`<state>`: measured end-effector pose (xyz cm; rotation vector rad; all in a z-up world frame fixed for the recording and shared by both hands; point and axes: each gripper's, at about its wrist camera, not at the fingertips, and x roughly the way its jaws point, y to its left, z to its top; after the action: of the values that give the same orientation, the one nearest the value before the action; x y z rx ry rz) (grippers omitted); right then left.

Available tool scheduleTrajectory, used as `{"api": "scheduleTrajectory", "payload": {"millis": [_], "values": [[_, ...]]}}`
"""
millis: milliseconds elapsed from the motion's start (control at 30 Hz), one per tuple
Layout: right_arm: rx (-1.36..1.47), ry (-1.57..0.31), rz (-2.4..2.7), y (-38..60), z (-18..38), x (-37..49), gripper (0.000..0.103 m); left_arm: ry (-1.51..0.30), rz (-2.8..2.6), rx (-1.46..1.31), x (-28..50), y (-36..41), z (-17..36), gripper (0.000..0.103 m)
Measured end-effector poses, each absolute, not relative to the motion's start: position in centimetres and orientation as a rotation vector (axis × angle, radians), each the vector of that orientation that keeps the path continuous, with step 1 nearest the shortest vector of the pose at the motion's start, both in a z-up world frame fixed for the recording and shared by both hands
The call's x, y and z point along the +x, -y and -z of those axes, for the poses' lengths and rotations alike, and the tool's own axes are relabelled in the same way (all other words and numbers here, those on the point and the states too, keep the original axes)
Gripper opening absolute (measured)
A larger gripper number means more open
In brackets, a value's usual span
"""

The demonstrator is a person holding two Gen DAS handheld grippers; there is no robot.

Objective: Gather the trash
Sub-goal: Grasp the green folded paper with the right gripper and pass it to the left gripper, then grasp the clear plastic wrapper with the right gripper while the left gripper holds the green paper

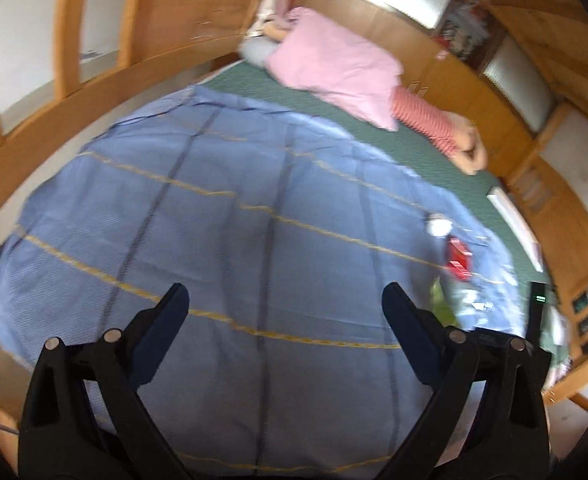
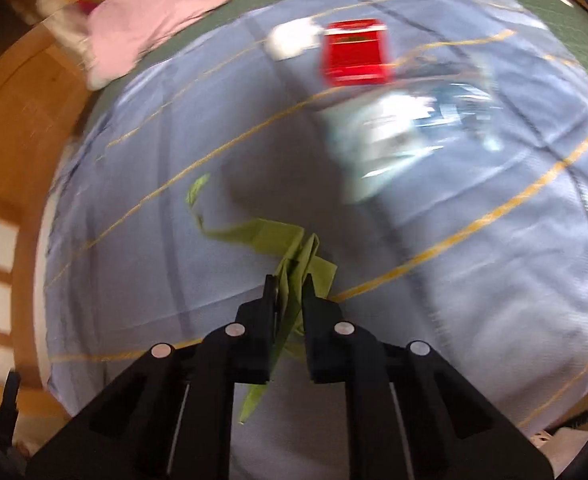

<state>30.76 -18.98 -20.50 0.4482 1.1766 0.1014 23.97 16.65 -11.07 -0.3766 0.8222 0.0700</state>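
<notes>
The right gripper (image 2: 290, 286) has its jaws pinched tight on a green paper scrap (image 2: 294, 248), lifting it clear of the blue bedspread (image 2: 134, 240). The left gripper (image 1: 286, 300) hangs wide and empty, probably free for the red box (image 2: 353, 54) and blurred clear wrapper (image 2: 409, 120) beyond.

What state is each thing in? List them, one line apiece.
left gripper: open, nothing between its fingers.
right gripper: shut on the green paper.
green paper: crumpled, pinched.
red box: lying on the blue sheet, untouched.
clear plastic wrapper: crumpled beside the red box.
pink pillow: lying at the bed's head.
</notes>
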Motion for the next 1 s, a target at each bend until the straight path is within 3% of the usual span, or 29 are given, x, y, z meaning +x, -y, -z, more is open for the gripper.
{"api": "scheduleTrajectory", "payload": {"millis": [200,267,333,400,533,733,767,800,833,900,1000], "values": [[0.453,-1.231,-0.486,9.0,19.9,30.1,0.014,-0.854,-0.199,-0.512,23.3,-20.5,12.3,0.097],[0.433,-1.244,-0.604,6.1,19.8,30.0,0.028,-0.857,-0.227,-0.546,23.1,-21.4,12.6,0.097],[0.389,-1.255,-0.668,4.5,19.5,30.0,0.064,-0.871,-0.240,-0.572,22.9,-22.1,12.9,0.097],[0.393,-1.209,-0.641,5.5,18.7,30.3,0.067,-0.890,-0.243,-0.584,22.9,-22.3,13.3,0.097],[0.485,-1.116,-0.275,13.5,18.0,33.1,0.067,-0.920,-0.228,-0.572,23.0,-22.0,13.8,0.097],[0.763,-1.040,0.247,27.3,21.7,35.7,0.066,-0.942,-0.244,-0.550,23.0,-22.0,14.3,0.097],[0.755,-1.028,0.263,28.1,22.1,36.1,0.061,-0.946,-0.248,-0.548,23.0,-22.0,14.4,0.097],[0.737,-1.008,0.259,28.6,22.5,36.7,0.039,-0.954,-0.252,-0.544,23.1,-22.0,14.6,0.097],[0.711,-1.003,0.256,28.9,22.7,37.2,0.032,-0.961,-0.251,-0.541,23.2,-21.9,14.8,0.097],[0.696,-0.986,0.243,29.0,22.5,37.4,0.022,-0.977,-0.244,-0.541,23.4,-21.6,15.0,0.097],[0.510,-1.015,0.210,27.0,19.7,36.9,0.021,-0.976,-0.232,-0.539,23.5,-21.3,15.0,0.097]]}}
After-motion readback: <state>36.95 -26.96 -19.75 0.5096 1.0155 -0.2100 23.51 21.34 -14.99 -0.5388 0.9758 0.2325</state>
